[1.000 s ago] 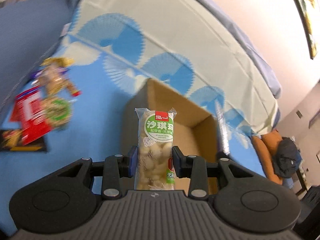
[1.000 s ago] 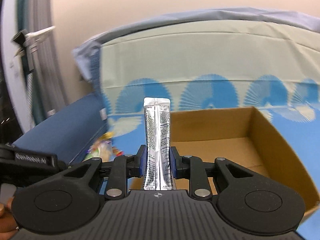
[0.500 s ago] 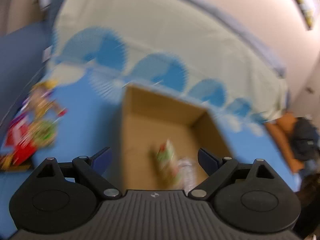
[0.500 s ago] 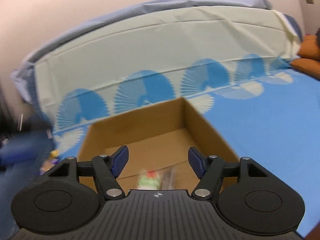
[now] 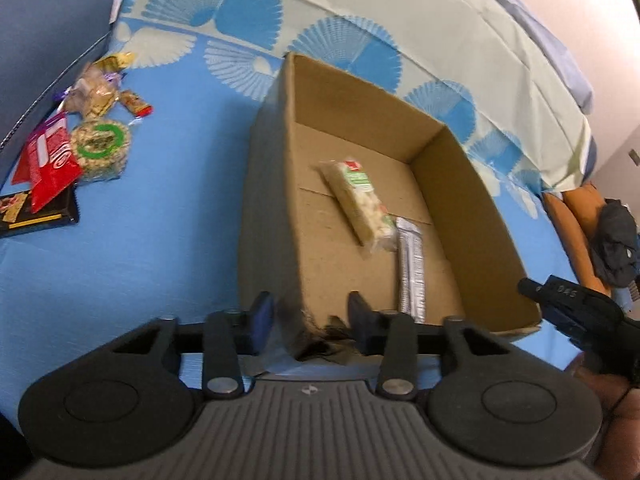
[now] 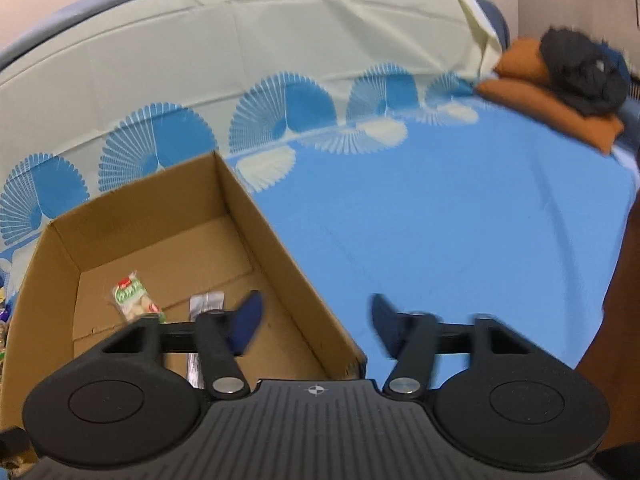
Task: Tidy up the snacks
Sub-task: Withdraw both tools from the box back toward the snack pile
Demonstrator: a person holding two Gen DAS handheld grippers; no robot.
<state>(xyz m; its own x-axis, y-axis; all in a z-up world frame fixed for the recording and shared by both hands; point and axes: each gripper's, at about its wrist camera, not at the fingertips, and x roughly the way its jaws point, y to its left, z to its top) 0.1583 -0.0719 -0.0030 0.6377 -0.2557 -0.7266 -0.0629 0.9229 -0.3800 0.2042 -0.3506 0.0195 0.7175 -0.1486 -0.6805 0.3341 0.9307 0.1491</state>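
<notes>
Cardboard box (image 5: 460, 184) holds green snack bar (image 5: 358, 204) and silver sachet (image 5: 412, 270); my left gripper (image 5: 310, 318) and right gripper (image 6: 316, 322) gape, empty.

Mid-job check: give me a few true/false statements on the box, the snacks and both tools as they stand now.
1. Two snacks lie inside the cardboard box: a green-label bar and a silver stick pack. True.
2. The left tool grips the green-label bar. False: it is open and holds nothing.
3. The right tool is open and holds nothing. True.
4. All snacks are boxed. False: a snack pile lies on the blue cloth outside the box.
5. The silver stick pack stands upright. False: it lies flat.
</notes>
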